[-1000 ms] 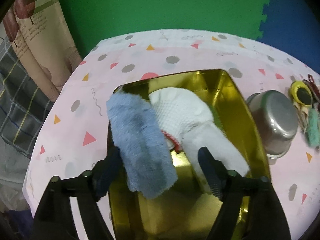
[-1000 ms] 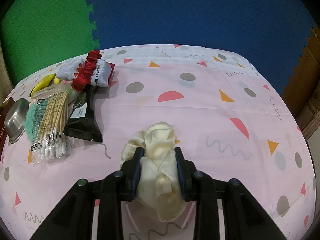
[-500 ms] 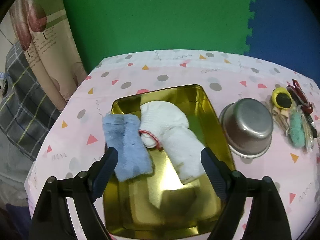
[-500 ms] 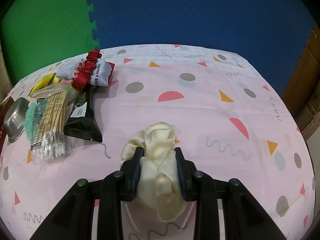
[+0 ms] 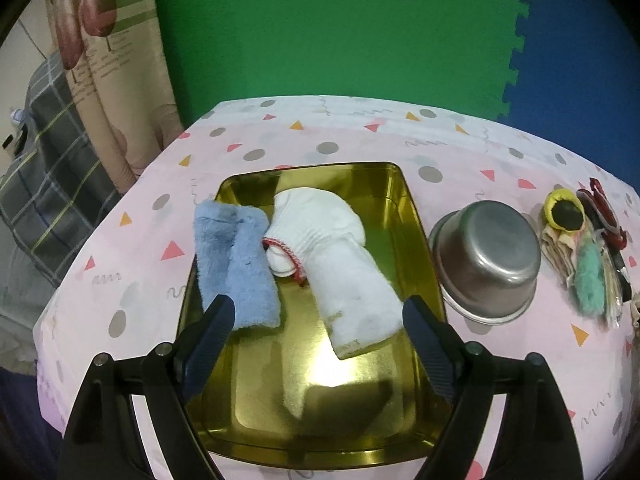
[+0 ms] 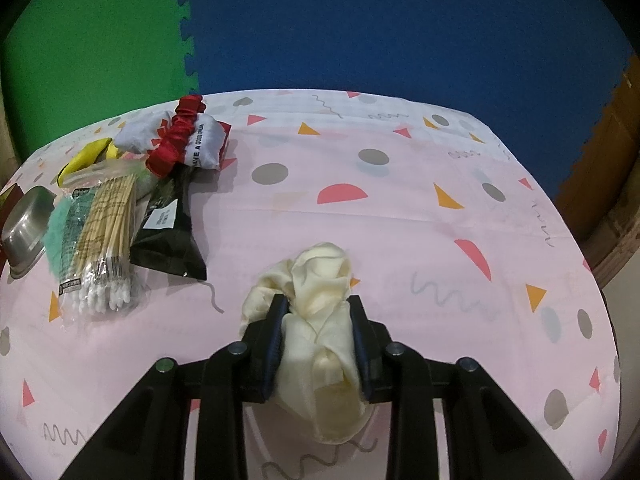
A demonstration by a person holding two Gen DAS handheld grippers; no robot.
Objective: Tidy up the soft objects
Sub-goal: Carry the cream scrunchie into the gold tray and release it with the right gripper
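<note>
Left gripper (image 5: pixel 316 320): jaws wide apart, nothing btwn them, hovering over near end of gold tray (image 5: pixel 424 236).
Blue towel (image 5: pixel 236 272): fluffy, folded, lying at tray's left side, far end draped over the rim onto tablecloth (image 5: pixel 132 248). Risk: could slide off the rim w/ any nudge.
White sock (image 5: pixel 340 256): in tray just right of the towel, touching it, red-trimmed cuff tucked toward towel. Toe end near right finger (image 5: pixel 428 340) of left gripper, so a careless dip could snag it.
Steel bowl (image 5: pixel 486 260): upside down, just beside tray's right rim. Risk: clipped on next carry-over, prob. skids.
Clutter pile: cotton swab pack (image 6: pixel 100 248), black pouch (image 6: pixel 168 232), red scrunchie (image 6: pixel 176 140) on a grey printed bag (image 6: pixel 200 140), all well left of the cloth in right wrist view. Not soft-sort targets for now, judging by grip.
Right gripper (image 6: pixel 316 332): jaws closing on cream cloth (image 6: pixel 320 320), pads pressing both sides, cloth bunched btwn them.
Cream cloth: low over tablecloth, near edge; lifted or not, can't tell. Loose tail hanging below jaws.
Risk 1: slick fabric, bunched grip, may slip out mid-carry.
Risk 2: dangling tail could drag over swab pack or bowl en route to tray.
Risk 3: tray already half full; cloth may land on rim, not inside.
</note>
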